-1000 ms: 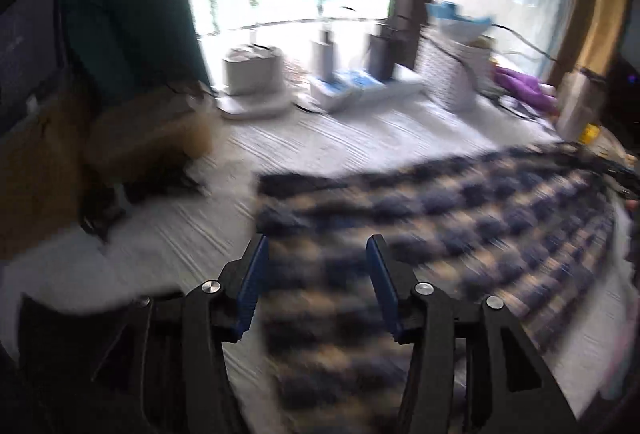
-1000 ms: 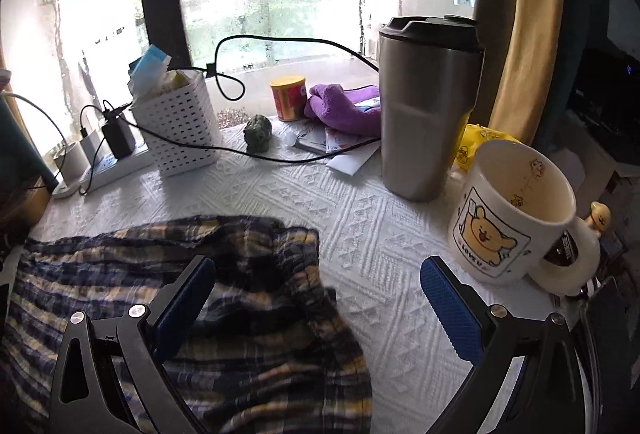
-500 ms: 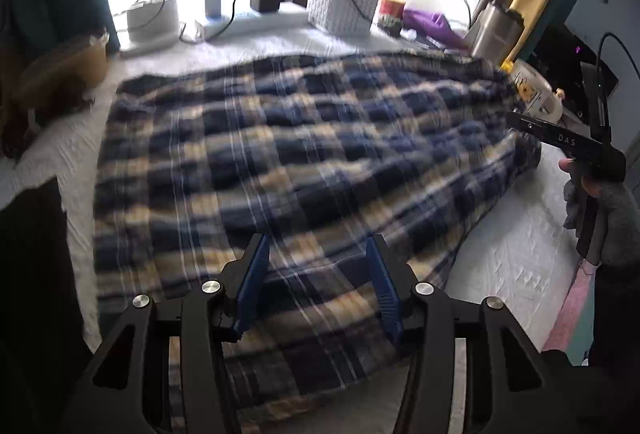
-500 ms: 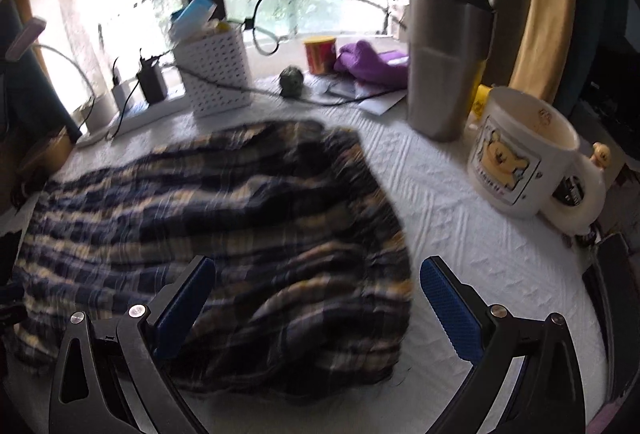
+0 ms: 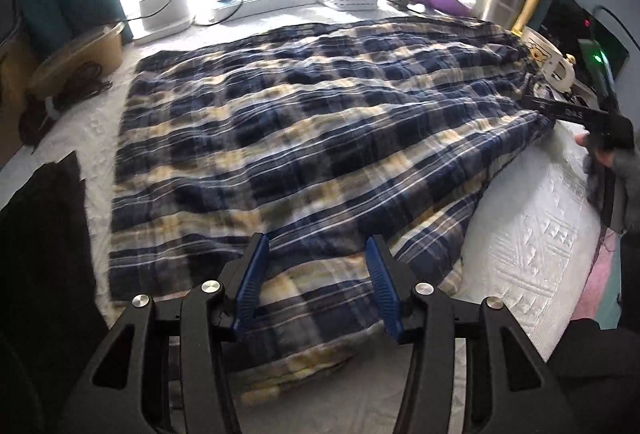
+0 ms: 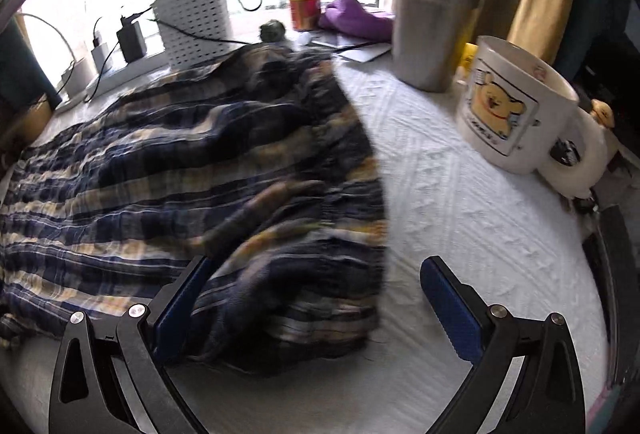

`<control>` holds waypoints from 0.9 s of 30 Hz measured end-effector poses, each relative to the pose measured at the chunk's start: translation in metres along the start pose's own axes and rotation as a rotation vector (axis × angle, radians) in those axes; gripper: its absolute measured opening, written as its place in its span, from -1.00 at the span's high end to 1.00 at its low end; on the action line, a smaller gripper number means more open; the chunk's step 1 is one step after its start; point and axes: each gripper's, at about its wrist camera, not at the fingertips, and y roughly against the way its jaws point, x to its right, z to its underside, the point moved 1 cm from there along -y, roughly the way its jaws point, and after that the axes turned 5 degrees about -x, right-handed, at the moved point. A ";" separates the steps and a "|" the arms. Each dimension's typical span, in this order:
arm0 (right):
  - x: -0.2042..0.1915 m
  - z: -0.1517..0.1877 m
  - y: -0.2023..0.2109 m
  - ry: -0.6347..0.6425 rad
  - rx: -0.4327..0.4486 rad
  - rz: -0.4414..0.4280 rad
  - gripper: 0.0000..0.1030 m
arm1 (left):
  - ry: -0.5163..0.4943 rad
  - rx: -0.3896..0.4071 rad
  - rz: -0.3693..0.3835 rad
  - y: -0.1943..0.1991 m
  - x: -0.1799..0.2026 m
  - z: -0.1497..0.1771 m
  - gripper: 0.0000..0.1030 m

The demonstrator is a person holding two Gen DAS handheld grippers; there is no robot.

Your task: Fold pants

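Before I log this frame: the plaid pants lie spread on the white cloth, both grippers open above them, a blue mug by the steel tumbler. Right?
Not quite: the mug is white with a yellow bear picture, as the right wrist view shows. The plaid pants, the open left gripper and right gripper, and the steel tumbler are as you say.

Both grippers look alike. The left gripper [image 5: 316, 250] has matte black plastic arms with long cut-out slots, and each arm carries two round silver screw heads. Its fingers [image 5: 252, 284] are lined with ribbed blue pads. The right gripper [image 6: 316, 274] has the same black frame, silver screws and blue-padded fingers [image 6: 450, 300]. At three o'clock in the left view, the person's hand [image 5: 616, 158] wears a grey knitted glove around a black handle.
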 end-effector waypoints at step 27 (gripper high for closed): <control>-0.036 0.043 0.030 -0.084 -0.020 -0.193 -0.99 | 0.274 0.219 -0.167 0.067 -0.112 0.007 0.02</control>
